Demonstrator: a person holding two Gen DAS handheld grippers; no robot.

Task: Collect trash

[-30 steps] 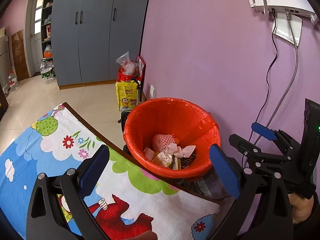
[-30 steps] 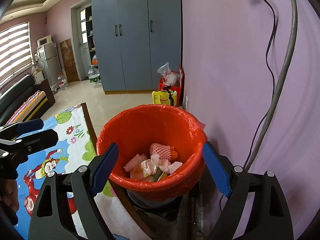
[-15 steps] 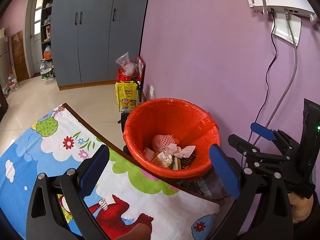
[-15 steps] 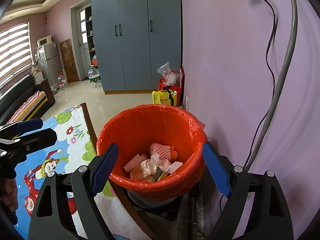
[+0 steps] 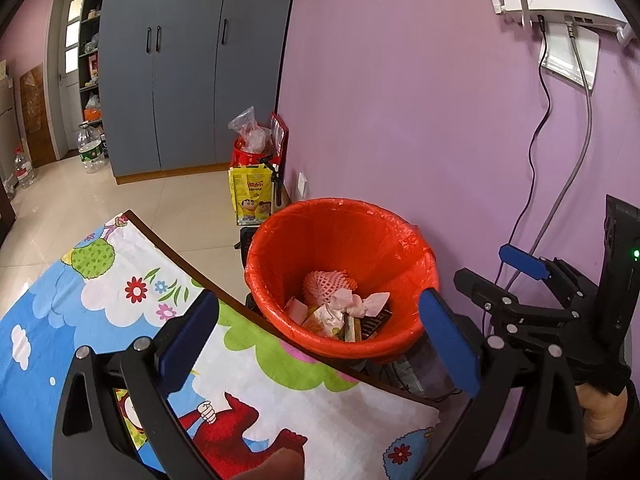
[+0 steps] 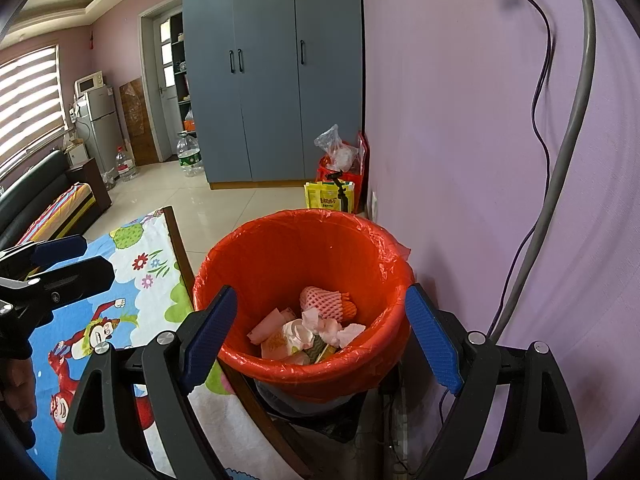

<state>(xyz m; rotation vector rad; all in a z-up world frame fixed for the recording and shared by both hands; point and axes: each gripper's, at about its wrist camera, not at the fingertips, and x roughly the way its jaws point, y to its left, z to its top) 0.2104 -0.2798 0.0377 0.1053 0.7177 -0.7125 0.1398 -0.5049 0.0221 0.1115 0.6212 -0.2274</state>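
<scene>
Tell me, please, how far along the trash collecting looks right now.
Done: wrappers and tissues lie in the red bin. In hand: nothing; the left gripper and right gripper are both open and empty. Left: no loose trash shows on the tablecloth.

purple wall (image 6: 460,140) on the right, with cables (image 6: 576,152) hanging down it. a grey-blue wardrobe (image 6: 276,72) stands at the far end on pale glossy floor tiles (image 6: 224,204). daylight comes through striped blinds (image 6: 28,100) at left, near a small fridge (image 6: 98,120) and dark sofa (image 6: 28,192).
</scene>
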